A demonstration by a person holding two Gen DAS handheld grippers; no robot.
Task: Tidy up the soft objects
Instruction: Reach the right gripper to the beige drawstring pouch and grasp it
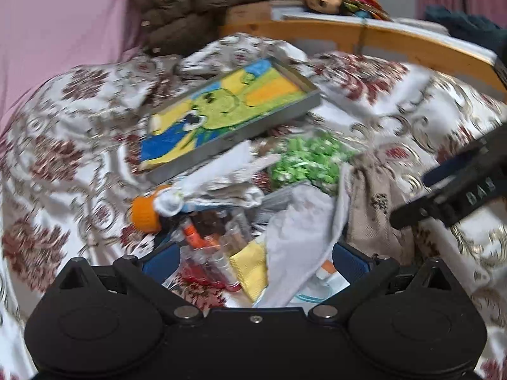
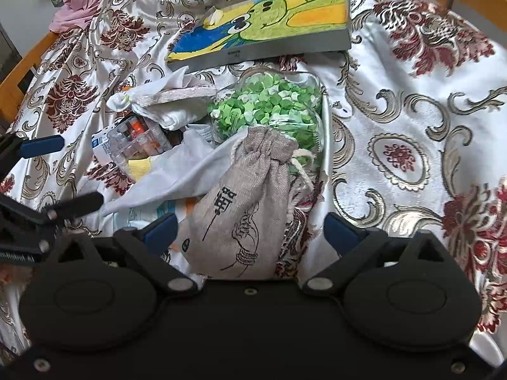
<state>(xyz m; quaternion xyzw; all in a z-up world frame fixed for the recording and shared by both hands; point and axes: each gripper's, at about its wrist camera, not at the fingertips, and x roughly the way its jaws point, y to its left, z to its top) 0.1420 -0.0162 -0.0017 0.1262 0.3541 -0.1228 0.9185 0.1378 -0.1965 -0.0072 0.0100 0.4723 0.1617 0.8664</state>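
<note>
A pile of things lies on a floral bed cover (image 2: 412,101). A grey drawstring pouch (image 2: 244,202) with black print lies between the fingers of my open right gripper (image 2: 250,231); it also shows in the left wrist view (image 1: 374,202). My left gripper (image 1: 256,259) is open over a white cloth (image 1: 301,240), a yellow cloth (image 1: 250,269) and a clear plastic pack of tubes (image 1: 215,247). The left gripper shows at the left of the right wrist view (image 2: 60,174). The white cloth (image 2: 177,171) lies left of the pouch. A white sock-like bundle (image 2: 164,107) lies behind.
A framed green cartoon picture (image 2: 269,22) lies at the back of the pile. A clear bag of green paper bits (image 2: 272,107) sits behind the pouch. An orange knitted item (image 1: 144,215) lies at the left. A wooden bed rail (image 1: 396,41), brown jacket (image 1: 202,3) and pink sheet (image 1: 57,25) stand behind.
</note>
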